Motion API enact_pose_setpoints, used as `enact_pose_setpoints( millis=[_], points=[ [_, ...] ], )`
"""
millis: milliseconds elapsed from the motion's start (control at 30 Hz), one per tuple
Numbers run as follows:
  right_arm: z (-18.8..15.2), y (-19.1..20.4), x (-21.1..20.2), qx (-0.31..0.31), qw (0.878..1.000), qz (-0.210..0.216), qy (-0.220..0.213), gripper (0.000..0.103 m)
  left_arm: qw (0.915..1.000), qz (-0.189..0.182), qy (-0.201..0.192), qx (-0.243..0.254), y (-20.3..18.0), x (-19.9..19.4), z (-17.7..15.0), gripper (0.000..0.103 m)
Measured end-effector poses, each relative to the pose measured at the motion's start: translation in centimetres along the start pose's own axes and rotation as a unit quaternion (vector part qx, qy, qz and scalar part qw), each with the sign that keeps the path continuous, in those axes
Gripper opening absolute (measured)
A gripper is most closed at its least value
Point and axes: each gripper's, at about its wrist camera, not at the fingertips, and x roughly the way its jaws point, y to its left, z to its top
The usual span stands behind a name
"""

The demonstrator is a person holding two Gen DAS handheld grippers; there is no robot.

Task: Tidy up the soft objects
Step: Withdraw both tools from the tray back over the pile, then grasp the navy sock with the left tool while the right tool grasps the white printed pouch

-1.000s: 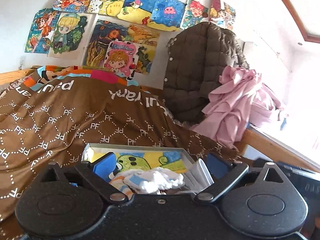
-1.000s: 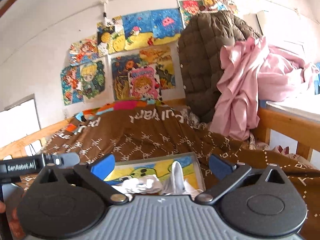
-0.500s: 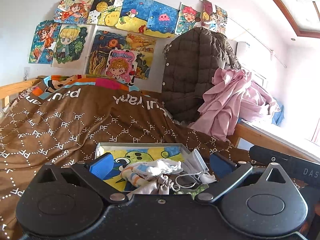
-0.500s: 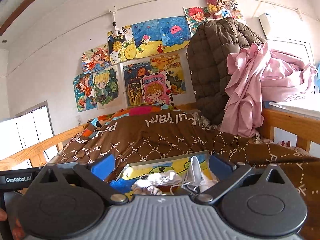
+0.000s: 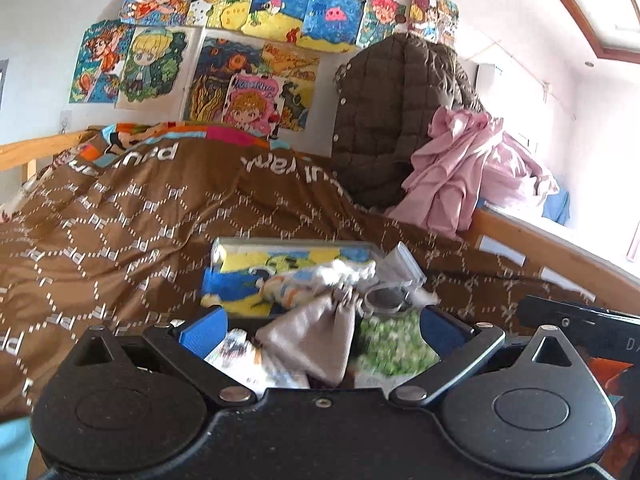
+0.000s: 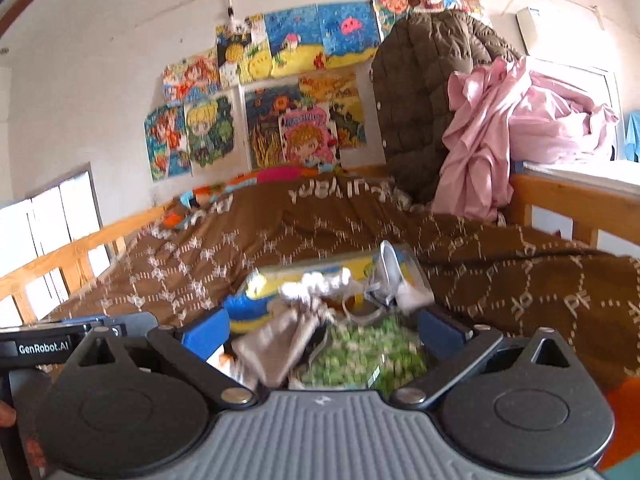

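A shallow box [image 5: 280, 248] [image 6: 316, 266] with a yellow and blue cartoon bottom lies on the brown bed cover. Soft items fill it: a grey drawstring pouch [image 5: 316, 340] [image 6: 276, 344], a green speckled cloth [image 5: 396, 340] [image 6: 360, 356], a white fluffy piece [image 5: 344, 270] [image 6: 316, 282] and a striped cloth [image 5: 288, 290]. My left gripper [image 5: 324, 328] is open, its blue pads either side of the pouch, nothing held. My right gripper [image 6: 324, 328] is open above the same pile. The box's near part is hidden behind both gripper bodies.
A brown patterned quilt [image 5: 120, 220] covers the bed. A brown padded jacket [image 5: 392, 120] and pink cloth [image 5: 460, 168] hang at the far right over the wooden bed rail [image 5: 540, 252]. Drawings [image 5: 248, 12] cover the wall. The other gripper's black body [image 5: 580, 324] shows at right.
Both grippers have drawn back and tilted down, so more of the box contents shows: the grey pouch and green cloth now sit between the fingers. Both stay open.
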Motion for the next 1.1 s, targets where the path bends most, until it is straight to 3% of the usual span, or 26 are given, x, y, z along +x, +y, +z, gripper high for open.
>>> enact_pose_setpoints(
  millis=[467,667,833,1100],
  points=[
    [-2.8,1.1,2.8,-0.006,0.996,-0.015,0.087,0.103,0.9978,0.019,0.064,-0.004,3.0,2.0,-4.3,0.102],
    [-4.2,1.6,4.9,-0.013,0.992,-0.029,0.122,0.103,0.9951,0.009,0.098,-0.010,3.3,4.1,-5.8,0.102],
    [-5.5,2.2,6.4,-0.053,0.987,-0.054,0.144,0.103,0.9945,0.016,0.103,-0.010,3.3,5.4,-6.6,0.102],
    [-5.9,2.0,7.4,-0.051,0.985,-0.054,0.155,0.103,0.9931,0.023,0.115,0.010,3.5,5.8,-7.3,0.102]
  ],
)
